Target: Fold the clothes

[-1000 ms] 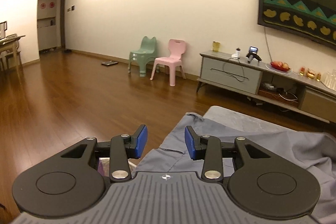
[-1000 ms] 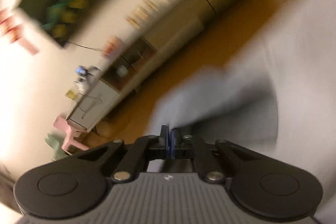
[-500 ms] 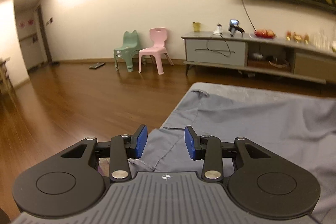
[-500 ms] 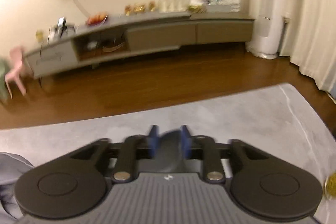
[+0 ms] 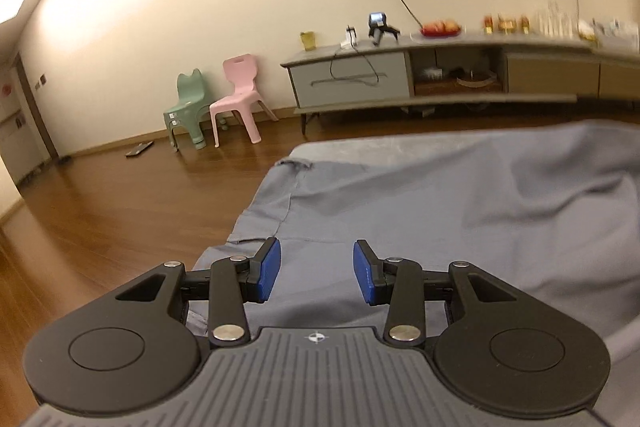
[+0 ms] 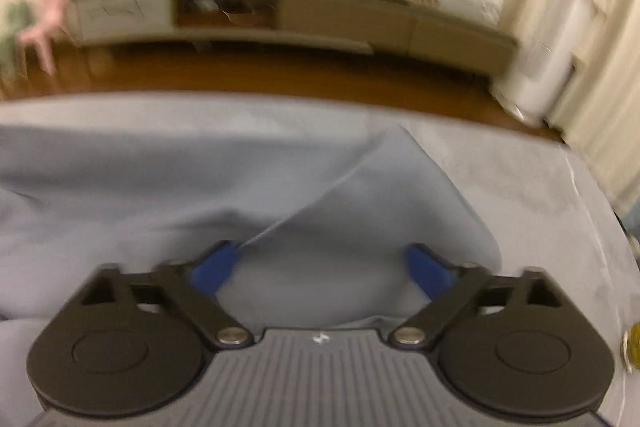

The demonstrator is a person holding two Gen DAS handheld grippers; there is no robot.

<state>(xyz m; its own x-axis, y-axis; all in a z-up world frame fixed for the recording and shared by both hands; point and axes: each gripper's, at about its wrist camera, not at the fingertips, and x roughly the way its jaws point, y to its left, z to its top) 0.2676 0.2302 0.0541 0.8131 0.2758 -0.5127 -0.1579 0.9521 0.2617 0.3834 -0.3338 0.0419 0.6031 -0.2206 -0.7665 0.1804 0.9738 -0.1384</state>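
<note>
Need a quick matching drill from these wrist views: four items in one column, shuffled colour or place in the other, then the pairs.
Things:
1. cat-eared chair
2. chair beside it
3. garment
4. red plate of fruit

Descriptions:
A. on the long cabinet
B. pink
C. spread under both grippers
D. green

Pairs: 1-D, 2-B, 3-C, 4-A

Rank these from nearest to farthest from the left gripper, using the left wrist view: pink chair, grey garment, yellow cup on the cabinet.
1. Grey garment, directly under the left gripper.
2. Pink chair, on the floor, left.
3. Yellow cup, on the cabinet against the wall.
</note>
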